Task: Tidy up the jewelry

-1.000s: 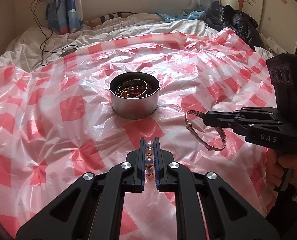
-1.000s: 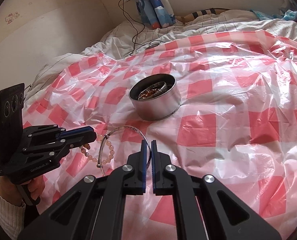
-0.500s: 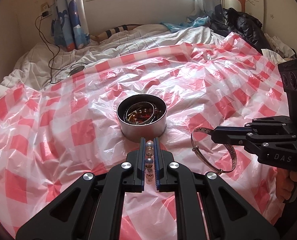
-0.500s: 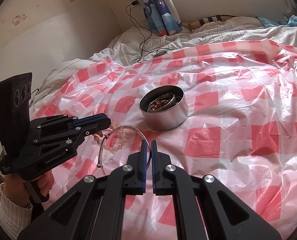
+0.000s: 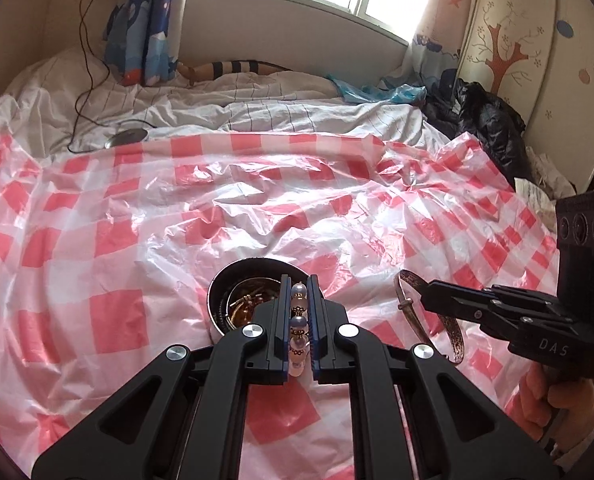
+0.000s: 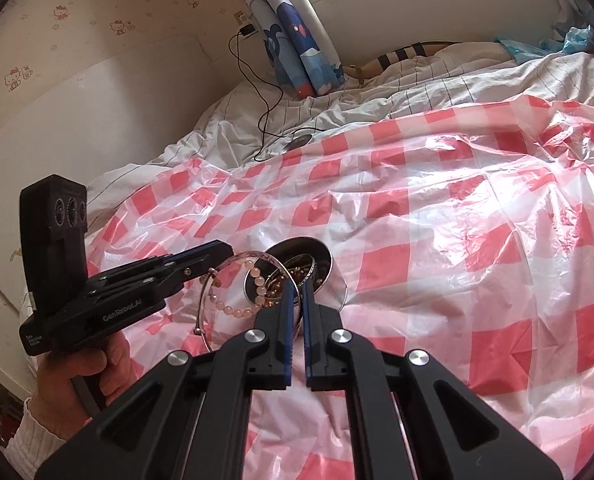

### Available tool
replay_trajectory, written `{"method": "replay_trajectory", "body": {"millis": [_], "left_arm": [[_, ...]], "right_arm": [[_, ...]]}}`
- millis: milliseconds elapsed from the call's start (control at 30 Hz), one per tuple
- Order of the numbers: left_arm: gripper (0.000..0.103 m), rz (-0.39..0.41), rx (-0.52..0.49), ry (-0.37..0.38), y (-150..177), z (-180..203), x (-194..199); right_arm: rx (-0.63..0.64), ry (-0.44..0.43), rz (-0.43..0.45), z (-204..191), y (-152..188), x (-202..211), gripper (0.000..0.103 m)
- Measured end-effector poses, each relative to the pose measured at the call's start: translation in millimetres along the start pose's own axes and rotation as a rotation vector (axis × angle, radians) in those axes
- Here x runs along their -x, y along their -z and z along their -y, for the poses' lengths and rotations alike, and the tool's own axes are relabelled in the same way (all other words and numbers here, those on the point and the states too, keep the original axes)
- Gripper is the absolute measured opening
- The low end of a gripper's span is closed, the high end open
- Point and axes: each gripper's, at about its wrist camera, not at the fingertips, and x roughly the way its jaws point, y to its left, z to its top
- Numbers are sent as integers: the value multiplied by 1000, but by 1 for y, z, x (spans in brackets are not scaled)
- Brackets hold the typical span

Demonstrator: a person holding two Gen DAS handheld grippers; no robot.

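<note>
A pink beaded bracelet (image 5: pixel 298 334) is gripped by the left claw (image 5: pixel 298 300) and an engraved silver metal bangle (image 5: pixel 429 314) by the right claw (image 6: pixel 295 294); both are judged ready for release into the round silver metal tin (image 5: pixel 233 296) at twelve o'clock.

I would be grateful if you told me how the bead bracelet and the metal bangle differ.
The bead bracelet is a string of round pale pink beads; the metal bangle is one flat patterned band. The bracelet is gripped by the left claw, the bangle by the right claw. Both are rings held above the checked sheet near the tin.
</note>
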Motion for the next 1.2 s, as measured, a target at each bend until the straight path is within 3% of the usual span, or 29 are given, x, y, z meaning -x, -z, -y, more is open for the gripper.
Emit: {"method": "replay_trajectory", "body": {"millis": [133, 200, 267, 333, 400, 600, 667, 700, 733, 800, 867, 933, 1000, 1100, 1200], "left_arm": [[8, -124, 23, -57, 4, -17, -43], [9, -147, 34, -102, 8, -26, -49], [17, -128, 58, -117, 10, -36, -43], [33, -105, 80, -139, 6, -45, -32], [41, -62, 114, -153, 4, -55, -15], [50, -43, 143, -181, 13, -65, 21], [52, -50, 121, -201, 21, -59, 29], [54, -55, 98, -213, 26, -53, 31], [55, -61, 73, -229, 32, -48, 34], [59, -77, 28, -259, 44, -35, 36], [64, -86, -8, -298, 56, -23, 38], [72, -79, -28, -323, 66, -11, 41], [78, -62, -34, -353, 74, -1, 44], [83, -46, -21, -371, 83, 6, 45], [87, -41, -22, -396, 83, 9, 41]], "right_arm": [[32, 30, -25, -1, -9, -22, 5], [59, 52, -34, -5, -14, -34, 5], [85, 76, -41, -9, -18, -48, 5], [111, 105, -52, -13, -20, -63, 5], [146, 139, -71, -19, -20, -79, 5], [262, 251, -165, -33, -12, -120, 6], [269, 266, -149, -33, -11, -115, 14], [257, 258, -121, -32, -10, -106, 31], [245, 251, -89, -33, -9, -94, 41], [235, 240, -46, -36, -4, -69, 41], [210, 229, -21, -40, 7, -42, 52], [187, 240, -8, -42, 21, -20, 73], [171, 253, 0, -45, 36, -4, 75], [151, 290, 15, -45, 57, 7, 86], [149, 331, -1, -42, 63, -2, 86]]}}
